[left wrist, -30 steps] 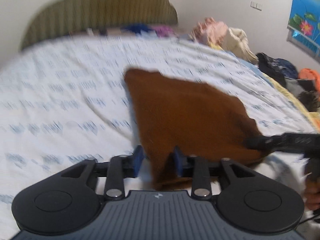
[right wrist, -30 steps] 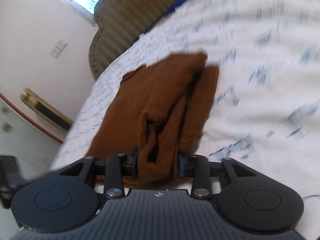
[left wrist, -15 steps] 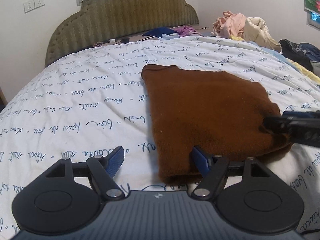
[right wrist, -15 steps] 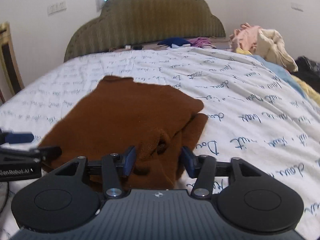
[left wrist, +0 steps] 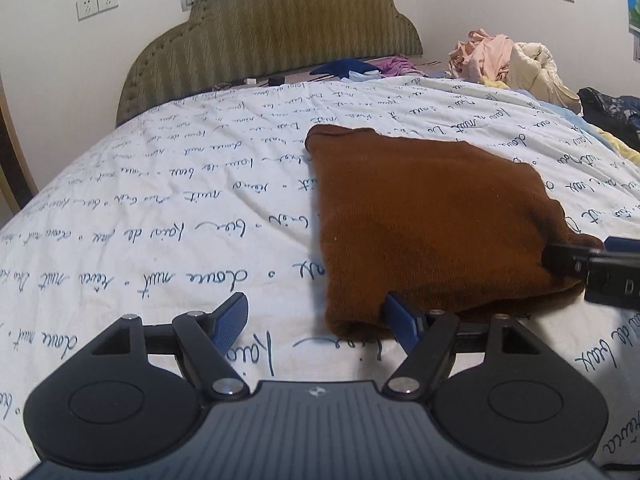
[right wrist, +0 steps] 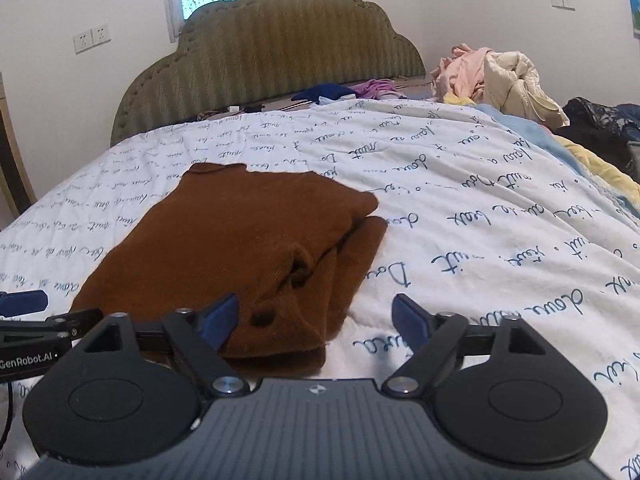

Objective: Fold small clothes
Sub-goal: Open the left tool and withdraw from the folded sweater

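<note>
A brown knit garment [left wrist: 424,216] lies folded on the white bedspread [left wrist: 160,216]; it also shows in the right wrist view [right wrist: 240,248], with bunched folds at its near right corner. My left gripper [left wrist: 316,320] is open and empty at the garment's near left corner. My right gripper [right wrist: 316,320] is open and empty, its left finger by the garment's near right corner. The right gripper's tip shows in the left wrist view [left wrist: 592,264] at the garment's right edge.
A green padded headboard [left wrist: 272,36] stands at the far end. A pile of pink and cream clothes [left wrist: 508,60] and dark clothes [left wrist: 612,112] lie at the far right. Blue and purple items [left wrist: 360,68] lie near the headboard.
Both grippers have opened and let go of the garment, which was lifted a second ago and now lies flat on the bed. Both grippers have drawn back slightly.
</note>
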